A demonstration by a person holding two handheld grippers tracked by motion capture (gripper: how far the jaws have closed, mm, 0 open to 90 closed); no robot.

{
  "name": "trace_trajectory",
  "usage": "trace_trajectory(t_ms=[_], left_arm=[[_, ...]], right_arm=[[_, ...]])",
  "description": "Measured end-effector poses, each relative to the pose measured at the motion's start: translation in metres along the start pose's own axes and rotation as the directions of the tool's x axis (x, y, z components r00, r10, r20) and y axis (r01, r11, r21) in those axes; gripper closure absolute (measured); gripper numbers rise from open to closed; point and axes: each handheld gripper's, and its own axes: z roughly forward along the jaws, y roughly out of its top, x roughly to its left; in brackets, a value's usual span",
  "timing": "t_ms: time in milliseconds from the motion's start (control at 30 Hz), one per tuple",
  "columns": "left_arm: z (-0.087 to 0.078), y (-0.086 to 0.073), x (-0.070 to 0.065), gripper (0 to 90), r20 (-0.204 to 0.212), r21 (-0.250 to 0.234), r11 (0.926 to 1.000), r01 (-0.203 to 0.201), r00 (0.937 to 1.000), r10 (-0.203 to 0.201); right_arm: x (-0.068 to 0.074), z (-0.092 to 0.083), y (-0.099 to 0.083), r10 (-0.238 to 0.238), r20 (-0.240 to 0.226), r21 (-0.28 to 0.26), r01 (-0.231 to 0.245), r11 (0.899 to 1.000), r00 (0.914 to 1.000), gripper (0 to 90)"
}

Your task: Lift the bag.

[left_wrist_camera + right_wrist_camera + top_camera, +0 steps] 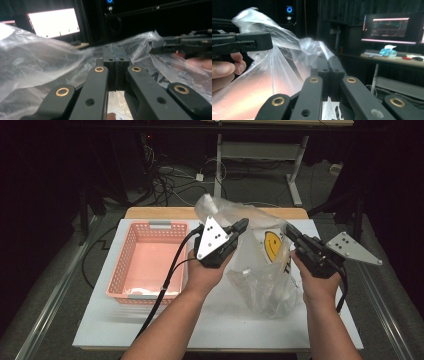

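Observation:
A clear plastic bag (pixel 265 270) with a yellow smiley face (pixel 272 245) printed on it hangs between both grippers above the white table top (pixel 225 320). My left gripper (pixel 243 224) is shut on the bag's left rim, and the film wraps round its closed jaws in the left gripper view (pixel 115 48). The right gripper (pixel 289 229) is shut on the right rim; in its own view the crumpled film (pixel 284 55) bunches at the closed tips (pixel 328 60). The bag's mouth is stretched between the two. The other hand's gripper (pixel 270 41) pinches the film at the left.
A pink slotted basket (pixel 150 227) stands on the left half of the white table top. Cables and a desk's legs (pixel 295 175) lie on the floor beyond the table. Lit monitors (pixel 389 28) glow in the dark background.

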Motion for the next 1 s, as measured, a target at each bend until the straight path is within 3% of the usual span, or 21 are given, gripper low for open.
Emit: trace_trajectory(t_ms=[200, 300, 400, 500, 600, 767, 1000], left_arm=[[0.021, 0.03, 0.007, 88.2, 0.0, -0.015, 0.9994, -0.032, 0.9995, 0.032], [0.031, 0.041, 0.01, 88.1, -0.003, -0.019, 0.9994, -0.03, 0.9996, 0.03], [0.039, 0.046, 0.013, 88.1, -0.012, -0.011, 0.9989, -0.046, 0.9989, 0.046], [0.045, 0.044, 0.017, 88.1, -0.016, 0.012, 0.9994, -0.034, 0.9993, 0.034], [0.048, 0.031, 0.021, 88.0, -0.023, 0.043, 0.9989, -0.017, 0.9996, 0.018], [0.045, 0.009, 0.029, 88.0, -0.03, 0.078, 0.9963, 0.038, 0.9989, -0.035], [0.038, 0.003, 0.034, 87.8, -0.031, 0.105, 0.9929, 0.057, 0.9981, -0.054]], right_arm=[[-0.014, 0.001, 0.03, 0.006, 0.052, -0.048, -0.004, 0.999, 0.9986, 90.0], [-0.025, 0.001, 0.046, 0.01, 0.086, -0.066, -0.005, 0.998, 0.9963, 90.0], [-0.032, -0.002, 0.059, 0.002, 0.11, -0.085, 0.007, 0.996, 0.994, 90.0], [-0.038, -0.005, 0.069, 0.0, 0.125, -0.099, 0.013, 0.995, 0.9922, 90.0], [-0.043, -0.005, 0.066, 0.004, 0.136, -0.085, 0.008, 0.996, 0.9907, 90.0], [-0.044, 0.0, 0.043, 0.005, 0.133, -0.029, -0.001, 1.0, 0.9912, 90.0], [-0.038, 0.009, 0.027, 0.003, 0.118, 0.017, -0.006, 1.0, 0.993, 90.0]])
